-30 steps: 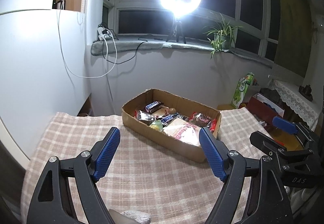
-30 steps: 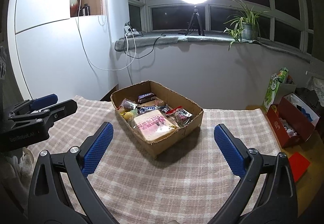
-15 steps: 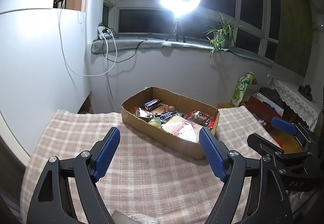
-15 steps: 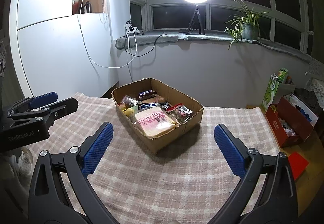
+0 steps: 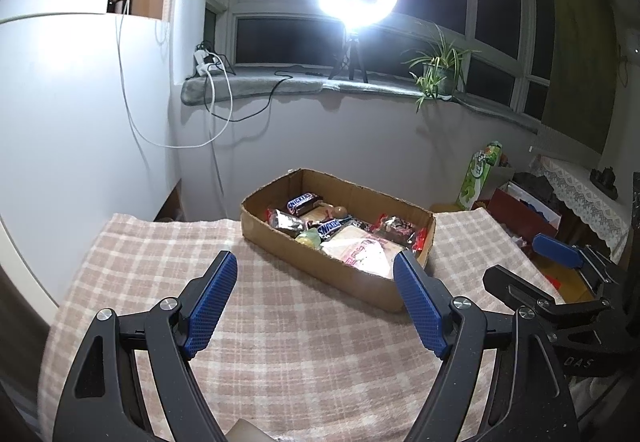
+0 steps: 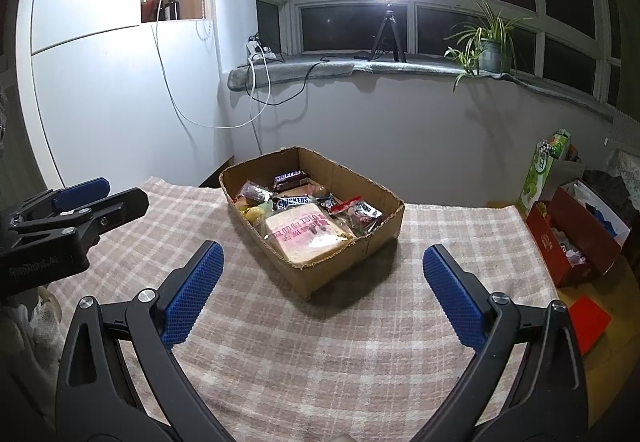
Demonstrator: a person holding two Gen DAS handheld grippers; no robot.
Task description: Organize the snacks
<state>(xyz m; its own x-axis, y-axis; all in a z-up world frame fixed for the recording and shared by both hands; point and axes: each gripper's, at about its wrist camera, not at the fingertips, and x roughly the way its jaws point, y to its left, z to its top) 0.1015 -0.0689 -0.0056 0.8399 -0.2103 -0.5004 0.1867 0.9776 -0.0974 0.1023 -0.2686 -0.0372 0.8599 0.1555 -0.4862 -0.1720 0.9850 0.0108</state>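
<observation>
- The cardboard box of snacks sits in the centre of both frames on the checked cloth, ahead of both tools.
- The left gripper is spread wide and holds nothing; the box's near corner lies just beyond its right pad.
- The right gripper is likewise released and empty, framing the box's near corner.
- The box's long axis runs from upper left to lower right in the left view.
- Neither gripper seems clearly nearer; the pink packet lies closest to both.
</observation>
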